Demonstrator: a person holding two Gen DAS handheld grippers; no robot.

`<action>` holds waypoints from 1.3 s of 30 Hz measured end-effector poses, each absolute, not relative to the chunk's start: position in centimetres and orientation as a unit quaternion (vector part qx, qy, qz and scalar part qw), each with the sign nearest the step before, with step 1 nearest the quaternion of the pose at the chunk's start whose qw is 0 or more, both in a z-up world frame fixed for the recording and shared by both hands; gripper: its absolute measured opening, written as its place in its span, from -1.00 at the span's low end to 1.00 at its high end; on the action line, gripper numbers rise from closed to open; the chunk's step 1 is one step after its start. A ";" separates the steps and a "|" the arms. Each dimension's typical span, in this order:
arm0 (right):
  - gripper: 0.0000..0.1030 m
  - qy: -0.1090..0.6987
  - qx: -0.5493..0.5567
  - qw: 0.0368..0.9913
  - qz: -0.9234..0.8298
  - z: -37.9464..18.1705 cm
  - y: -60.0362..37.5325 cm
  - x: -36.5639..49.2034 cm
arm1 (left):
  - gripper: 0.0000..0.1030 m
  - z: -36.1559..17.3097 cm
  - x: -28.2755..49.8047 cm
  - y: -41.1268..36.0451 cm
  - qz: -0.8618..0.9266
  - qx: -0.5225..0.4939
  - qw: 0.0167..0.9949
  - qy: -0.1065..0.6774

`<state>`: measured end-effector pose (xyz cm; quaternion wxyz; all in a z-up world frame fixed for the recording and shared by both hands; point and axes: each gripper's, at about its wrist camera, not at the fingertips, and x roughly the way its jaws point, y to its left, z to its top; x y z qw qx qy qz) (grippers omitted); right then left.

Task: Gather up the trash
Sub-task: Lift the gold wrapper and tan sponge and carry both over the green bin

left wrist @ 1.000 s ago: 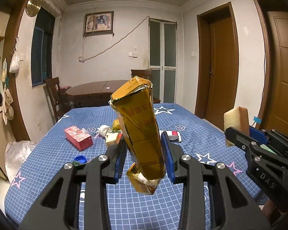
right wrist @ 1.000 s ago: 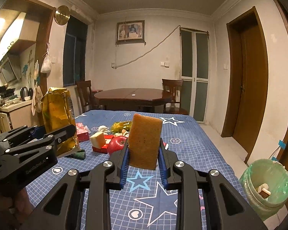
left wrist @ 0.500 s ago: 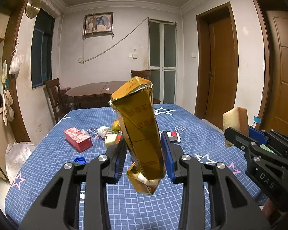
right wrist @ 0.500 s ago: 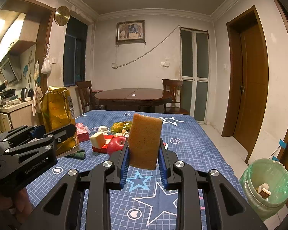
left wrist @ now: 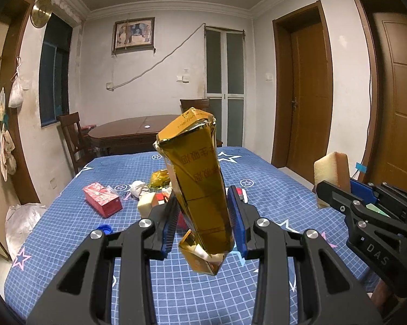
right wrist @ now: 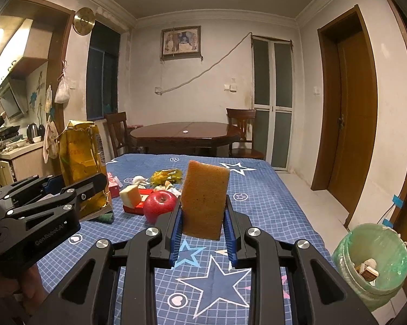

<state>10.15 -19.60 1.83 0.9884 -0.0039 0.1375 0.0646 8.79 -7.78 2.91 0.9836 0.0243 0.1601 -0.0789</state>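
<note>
Gold bag [left wrist: 200, 187] clamped in left gripper [left wrist: 202, 216], sponge [right wrist: 204, 197] in right gripper [right wrist: 202, 226]

Black gripper [left wrist: 202, 222], blue pads [left wrist: 167, 224]

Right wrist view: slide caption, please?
Right tool shut on a sponge above the blue star tablecloth; green-lined bin lower right.
</note>
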 end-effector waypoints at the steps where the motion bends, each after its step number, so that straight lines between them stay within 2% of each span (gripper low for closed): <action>1: -0.46 0.138 -0.004 0.988 0.063 1.9 -19.7 10.2 | -0.34 2.9 8.9 -8.0 -0.080 0.025 0.984 0.160; 17: -0.46 0.154 0.006 0.988 -0.023 4.5 -27.5 10.9 | -0.34 3.5 12.4 -16.2 -0.169 0.038 0.971 0.167; 29: -0.45 0.194 0.021 0.975 -0.105 4.9 -40.5 11.6 | -0.33 3.4 15.8 -26.2 -0.259 0.055 0.944 0.197; 39: -0.45 0.258 0.061 0.953 -0.145 2.9 -52.3 12.7 | -0.33 1.4 17.4 -36.3 -0.347 0.087 0.900 0.249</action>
